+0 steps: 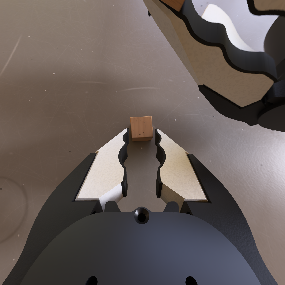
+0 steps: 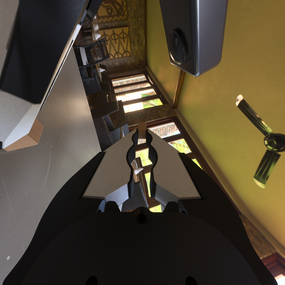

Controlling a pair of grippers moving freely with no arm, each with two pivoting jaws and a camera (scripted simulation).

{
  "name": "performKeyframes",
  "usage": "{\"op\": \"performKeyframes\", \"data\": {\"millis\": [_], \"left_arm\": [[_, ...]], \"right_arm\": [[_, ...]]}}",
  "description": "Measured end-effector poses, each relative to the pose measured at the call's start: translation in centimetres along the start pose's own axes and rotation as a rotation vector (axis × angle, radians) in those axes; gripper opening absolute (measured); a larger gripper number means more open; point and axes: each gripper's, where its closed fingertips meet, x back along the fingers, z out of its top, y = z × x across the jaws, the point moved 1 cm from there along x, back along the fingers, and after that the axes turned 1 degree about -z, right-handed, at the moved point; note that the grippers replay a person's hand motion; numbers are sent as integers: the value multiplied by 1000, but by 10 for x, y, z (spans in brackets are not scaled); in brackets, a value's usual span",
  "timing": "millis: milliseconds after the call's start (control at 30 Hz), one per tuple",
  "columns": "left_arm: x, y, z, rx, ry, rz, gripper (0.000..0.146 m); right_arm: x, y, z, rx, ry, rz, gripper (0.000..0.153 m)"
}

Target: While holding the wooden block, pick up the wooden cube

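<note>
A: Wooden cube (image 1: 141, 128) sits on the scratched grey tabletop (image 1: 61, 77), right at the tips of the left gripper (image 1: 141, 133). Fingers spread, one tip on each side of the cube's near half. Thin gap on both sides, no contact I can confirm.

B: Centred?

A: Roughly. Left fingertip (image 1: 126, 135) sits slightly closer than the right one. Cube's far half pokes out past the tips.

B: Right gripper?

A: Left wrist view catches it top right, tilted, a sliver of wood at the frame edge. Its own view: right gripper (image 2: 142, 133) pinching the wooden block (image 2: 141, 129) at the very tips, the block's end sticking out beyond them. Block is up off the table.

B: Anything else in that view?

A: Left gripper's finger at far left against the cube (image 2: 27, 135). Grey speaker (image 2: 194, 35) top, ceiling fan (image 2: 268, 141) right.
</note>
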Motion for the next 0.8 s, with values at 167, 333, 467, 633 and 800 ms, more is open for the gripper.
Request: {"op": "performKeyframes", "data": {"millis": [167,333,467,633,800], "left_arm": [[-5,1,0,-9,-5,77,34],[-6,0,0,13,-2,74,28],[-5,0,0,15,6,86,28],[-5,-2,0,12,10,101,29],[-7,1,2,85,31,59,41]], "right_arm": [[0,0,0,-10,2,2,9],[0,0,-1,-12,0,1,8],[1,0,-1,-15,-1,1,9],[1,0,-1,-15,0,1,8],[0,0,-1,-15,0,2,9]]}}
